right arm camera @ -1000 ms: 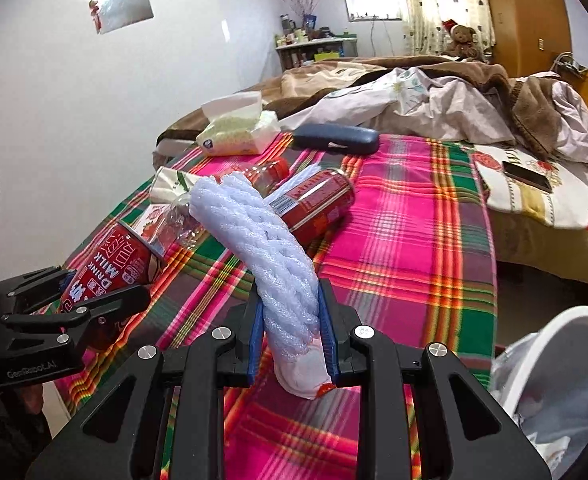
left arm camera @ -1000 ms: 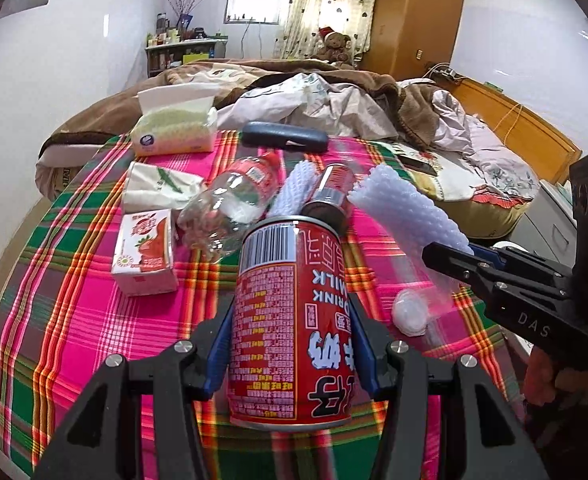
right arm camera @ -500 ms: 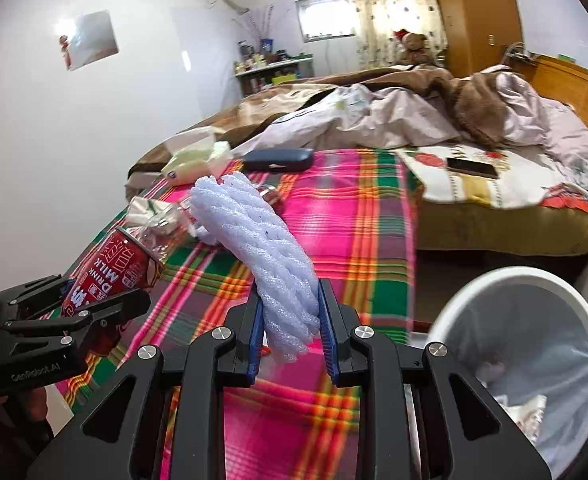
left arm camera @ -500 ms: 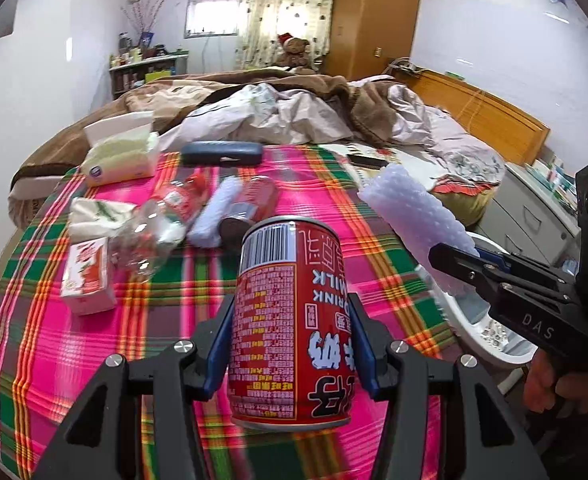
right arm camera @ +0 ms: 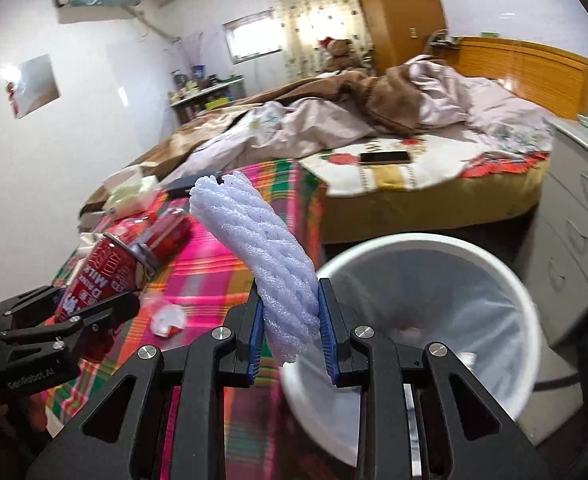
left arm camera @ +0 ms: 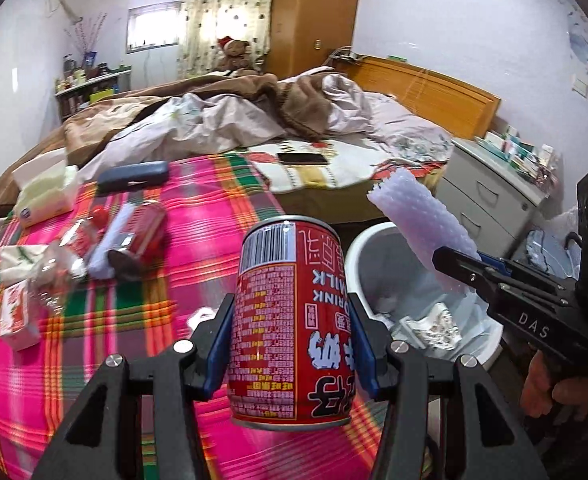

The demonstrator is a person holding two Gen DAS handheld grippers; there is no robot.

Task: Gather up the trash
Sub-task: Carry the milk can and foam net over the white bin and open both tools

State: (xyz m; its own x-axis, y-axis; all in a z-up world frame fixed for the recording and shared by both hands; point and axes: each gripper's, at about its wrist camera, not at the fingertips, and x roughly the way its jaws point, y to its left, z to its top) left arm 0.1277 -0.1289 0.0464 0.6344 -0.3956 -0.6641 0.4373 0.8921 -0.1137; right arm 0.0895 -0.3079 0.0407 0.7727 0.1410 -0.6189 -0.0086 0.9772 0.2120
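My left gripper (left arm camera: 290,344) is shut on a red milk drink can (left arm camera: 290,320), held upright above the plaid cloth near its right edge. My right gripper (right arm camera: 288,328) is shut on a white foam net sleeve (right arm camera: 254,240) that sticks up out of its jaws. A white trash bin (right arm camera: 425,248) with a liner stands on the floor just right of the table; the foam sleeve (left arm camera: 421,224) hangs at the bin's (left arm camera: 357,248) near rim. The can (right arm camera: 94,276) and left gripper (right arm camera: 90,312) show at lower left in the right wrist view.
On the pink and green plaid cloth (left arm camera: 198,216) lie another red can (left arm camera: 146,232), a clear plastic bottle (left arm camera: 62,264), a small carton (left arm camera: 14,312), a tissue pack (left arm camera: 42,196) and a dark case (left arm camera: 132,176). A bed (left arm camera: 294,128) lies behind, grey drawers (left arm camera: 489,208) at right.
Both grippers have swung to the right with their loads, away from the trash pile. The white bin has come into full view, close under the foam sleeve.
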